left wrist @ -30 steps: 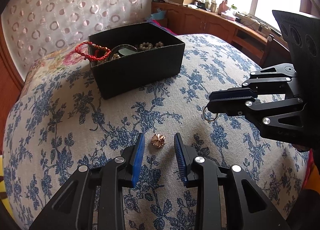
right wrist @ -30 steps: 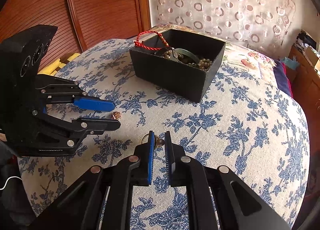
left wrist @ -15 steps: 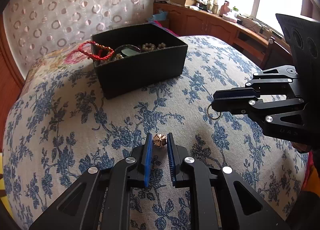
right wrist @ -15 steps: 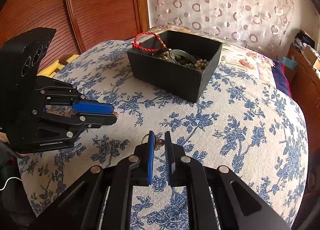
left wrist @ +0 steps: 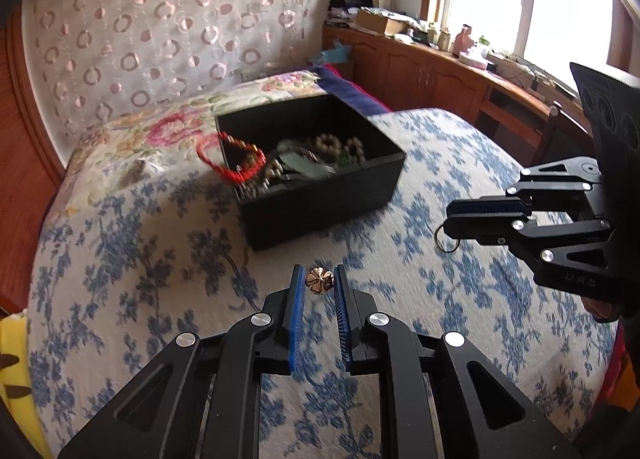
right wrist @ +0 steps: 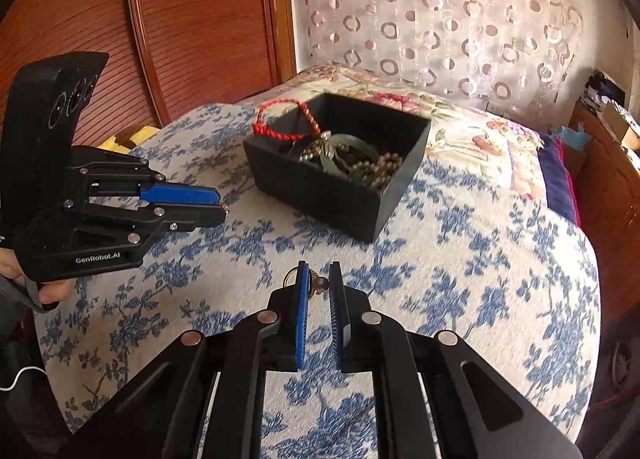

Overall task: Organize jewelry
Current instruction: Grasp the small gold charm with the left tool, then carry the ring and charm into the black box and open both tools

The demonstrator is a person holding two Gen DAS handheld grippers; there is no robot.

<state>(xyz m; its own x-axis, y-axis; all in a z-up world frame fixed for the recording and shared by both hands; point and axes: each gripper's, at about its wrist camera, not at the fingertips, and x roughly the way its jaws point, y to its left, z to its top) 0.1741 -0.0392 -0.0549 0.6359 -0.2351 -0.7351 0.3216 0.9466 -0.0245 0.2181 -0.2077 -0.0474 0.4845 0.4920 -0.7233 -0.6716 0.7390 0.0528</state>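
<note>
Pinching a small rose-gold flower-shaped ornament [left wrist: 319,280] between its blue pads, the left gripper [left wrist: 319,282] holds it above the blue-flowered bedspread [left wrist: 140,279]. The right gripper [right wrist: 319,284] is clamped narrowly on a thin metal ring with a small bead [right wrist: 316,282]. Beyond both stands the black rectangular box [left wrist: 320,199], holding beads and a red cord bracelet [left wrist: 224,167].

Black box [left wrist: 320,203] (red cord [left wrist: 224,163]), blue-flowered cloth [left wrist: 132,259].
</note>
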